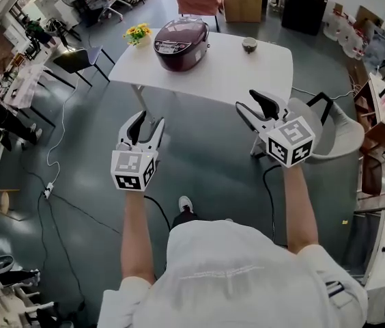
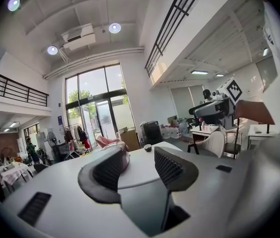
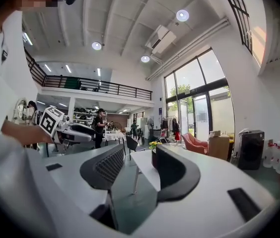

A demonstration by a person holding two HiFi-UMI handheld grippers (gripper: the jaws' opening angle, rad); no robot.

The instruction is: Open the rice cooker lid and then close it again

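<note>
Head view: left tool (image 1: 147,121), right tool (image 1: 250,102) both wide open, empty; rice cooker (image 1: 181,43) at twelve o'clock on surface (image 1: 247,70), lid down.

In the left gripper view, the round maroon rice cooker (image 2: 125,156) sits almost wholly behind one jaw of the left hand-held gripper (image 2: 139,160); I get only a sliver of its rim. In the right gripper view, the right hand-held gripper (image 3: 139,155) blocks that spot. I cannot tell whether the dark edge under the yellow flowers (image 3: 153,145) is the cooker.

In the head view, the print on its silver control panel (image 1: 172,46) is too small to read. I cannot tell what the small ceramic bowl (image 1: 249,44) on the white worktop (image 1: 247,74) holds. The pale curved chair (image 1: 336,132) is partly covered by the right hand-held gripper.
</note>
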